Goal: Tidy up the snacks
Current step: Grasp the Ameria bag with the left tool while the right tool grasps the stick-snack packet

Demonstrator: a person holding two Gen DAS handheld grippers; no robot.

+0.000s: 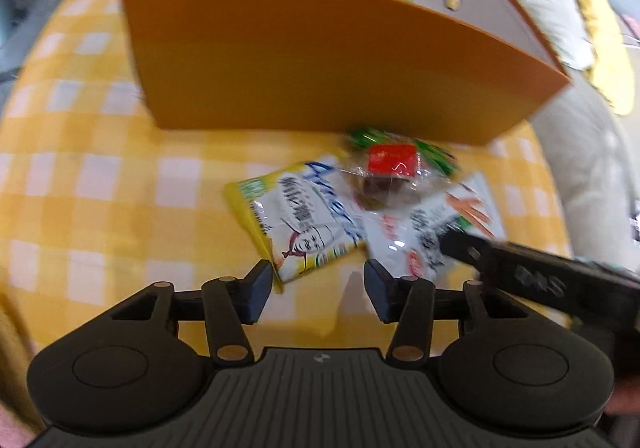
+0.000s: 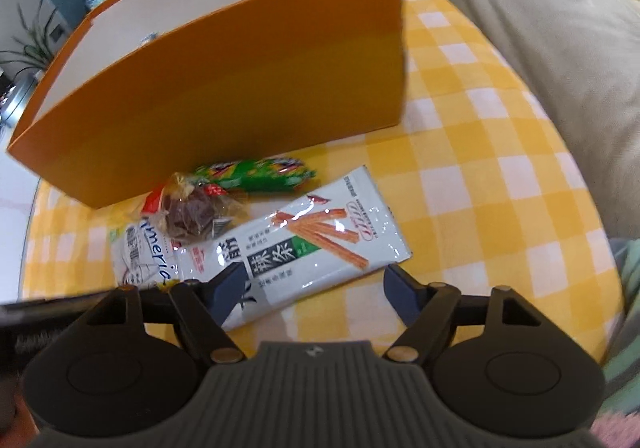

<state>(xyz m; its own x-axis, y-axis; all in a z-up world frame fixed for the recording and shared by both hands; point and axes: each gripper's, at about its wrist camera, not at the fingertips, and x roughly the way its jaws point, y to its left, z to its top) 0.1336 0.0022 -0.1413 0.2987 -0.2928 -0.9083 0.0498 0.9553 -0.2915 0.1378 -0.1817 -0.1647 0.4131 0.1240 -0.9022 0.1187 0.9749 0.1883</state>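
Fingers (image 2: 232, 288) apart over white snack packet (image 2: 320, 244), long axis diagonal.

My left gripper (image 1: 316, 288) sits low in the centre of its frame, its two dark fingers spread wide with nothing between them. My right gripper (image 2: 314, 288) is just as low in its own view, its fingers parted wider and also empty. In the left view, the right gripper's black body pokes in from the lower right edge of the frame.
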